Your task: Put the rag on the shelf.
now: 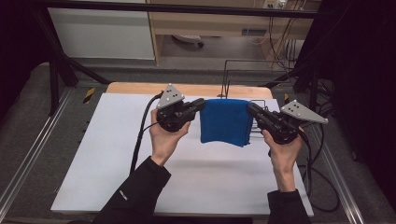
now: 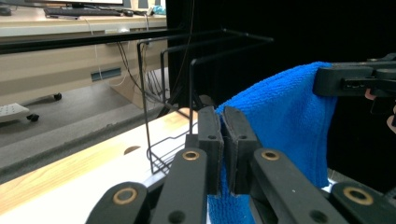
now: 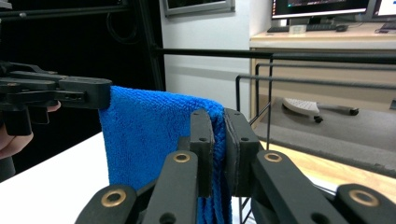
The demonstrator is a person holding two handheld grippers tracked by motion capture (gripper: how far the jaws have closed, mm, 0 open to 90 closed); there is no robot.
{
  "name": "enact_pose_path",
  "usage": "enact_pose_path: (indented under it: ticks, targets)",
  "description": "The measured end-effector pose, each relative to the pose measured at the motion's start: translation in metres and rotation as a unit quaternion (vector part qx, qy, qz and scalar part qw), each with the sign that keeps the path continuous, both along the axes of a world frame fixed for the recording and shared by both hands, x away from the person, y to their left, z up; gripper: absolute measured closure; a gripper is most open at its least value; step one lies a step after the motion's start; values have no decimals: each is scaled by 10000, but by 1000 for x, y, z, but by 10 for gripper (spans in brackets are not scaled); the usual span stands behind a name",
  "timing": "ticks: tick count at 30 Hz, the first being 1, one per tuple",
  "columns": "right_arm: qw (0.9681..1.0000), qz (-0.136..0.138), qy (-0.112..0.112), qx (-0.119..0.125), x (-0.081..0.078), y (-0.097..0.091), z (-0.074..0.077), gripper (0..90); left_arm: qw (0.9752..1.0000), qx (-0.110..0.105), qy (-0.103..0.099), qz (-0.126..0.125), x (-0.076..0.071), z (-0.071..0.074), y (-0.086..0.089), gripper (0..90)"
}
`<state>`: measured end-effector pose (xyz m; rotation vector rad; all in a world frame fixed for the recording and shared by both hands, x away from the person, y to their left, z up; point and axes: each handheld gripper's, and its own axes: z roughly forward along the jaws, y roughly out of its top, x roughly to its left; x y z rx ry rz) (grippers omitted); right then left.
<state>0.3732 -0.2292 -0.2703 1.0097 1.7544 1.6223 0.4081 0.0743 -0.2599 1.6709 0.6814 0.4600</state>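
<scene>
Item: blue towel [image 1: 225, 121], held up over the table [image 1: 116, 154] beside wire rack [image 1: 243, 79] | we clamp left gripper [image 1: 201, 103] and right gripper [image 1: 250, 108] on its top corners | step: carrying, we judge | next: drape over rack, level.

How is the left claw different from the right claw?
The left claw pinches the blue towel's left edge; the right claw pinches its right edge. The right claw is nearer the black wire rack; the left claw is farther from it. Both are shut on the towel, holding it up above the white table.
</scene>
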Motion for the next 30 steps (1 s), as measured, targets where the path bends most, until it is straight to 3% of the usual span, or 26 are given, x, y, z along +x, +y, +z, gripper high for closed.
enact_pose_path:
  ticks: [16, 30]
  targets:
    - [9991, -292, -312, -29, 0, -17, 31, 834, 9994, -306, -127, -102, 14, 20, -23, 861]
    - [9977, -548, -410, 29, 6, -31, 47, 836, 9990, -348, -256, -114, 28, 36, -43, 861]
